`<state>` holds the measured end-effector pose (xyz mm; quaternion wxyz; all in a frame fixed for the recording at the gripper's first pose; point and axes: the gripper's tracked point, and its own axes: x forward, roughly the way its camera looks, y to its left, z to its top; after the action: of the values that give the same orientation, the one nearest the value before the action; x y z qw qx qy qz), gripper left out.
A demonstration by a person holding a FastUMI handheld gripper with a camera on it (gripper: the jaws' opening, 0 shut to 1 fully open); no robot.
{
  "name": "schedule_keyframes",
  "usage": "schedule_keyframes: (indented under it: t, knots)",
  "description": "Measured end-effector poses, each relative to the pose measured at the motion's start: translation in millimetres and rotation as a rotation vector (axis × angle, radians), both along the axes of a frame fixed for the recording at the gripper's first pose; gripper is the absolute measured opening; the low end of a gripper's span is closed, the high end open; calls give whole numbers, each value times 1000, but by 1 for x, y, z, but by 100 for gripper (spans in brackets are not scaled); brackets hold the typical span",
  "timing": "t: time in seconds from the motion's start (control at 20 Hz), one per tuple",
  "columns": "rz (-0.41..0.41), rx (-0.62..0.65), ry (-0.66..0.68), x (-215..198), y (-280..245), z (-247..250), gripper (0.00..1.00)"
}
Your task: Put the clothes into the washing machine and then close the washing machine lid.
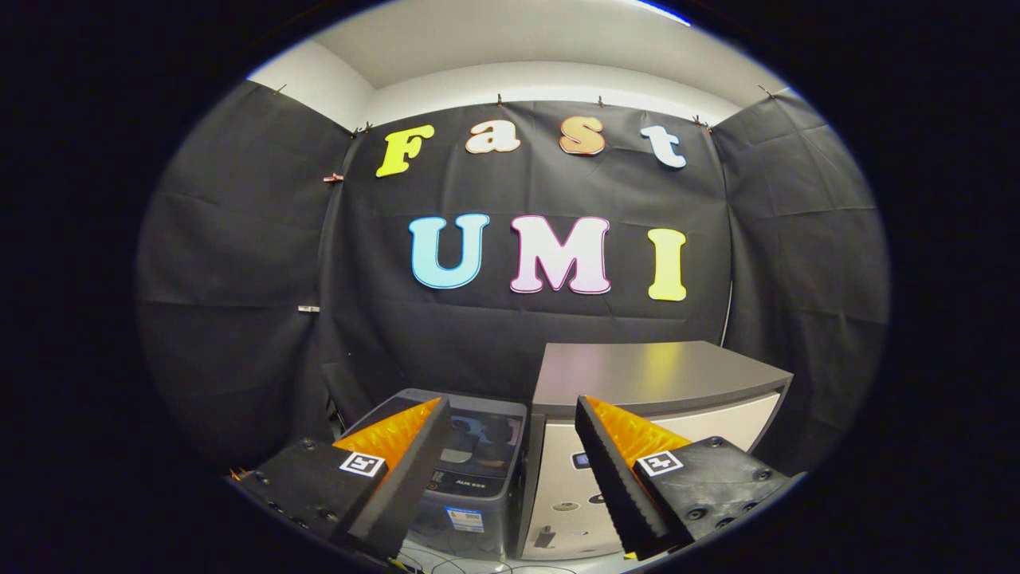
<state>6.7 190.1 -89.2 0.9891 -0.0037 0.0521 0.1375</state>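
Gripper view: the gripper (510, 414) hovers with its fingers spread wide and grasping nothing. In the lower middle, beyond them, stands the small grey top-loading washing machine (470, 478), its dark glass lid (482, 430) down, beside a taller grey-topped cabinet (653, 375). Clothes can't be made out; the drum's contents are hidden, so that lid fits either stage.

The washing machine (470, 462) looks like smooth grey plastic with a glossy dark lid, the cabinet (637, 375) beside it has a satin top, and the booth wall is matt cloth.
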Motion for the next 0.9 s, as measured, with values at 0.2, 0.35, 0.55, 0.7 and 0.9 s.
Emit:
schedule_keyframes:
  t: [0.2, 0.35, 0.55, 0.7, 0.9]
  knots:
    - [-23, 6, -9, -1, -13, 6, 99]
    - [-37, 5, -7, -2, -19, 5, 99]
    - [-49, 47, 12, -4, -9, 6, 99]
    - [-49, 15, 9, -3, -4, 0, 99]
    - [-43, 6, 31, -1, 0, -11, 99]
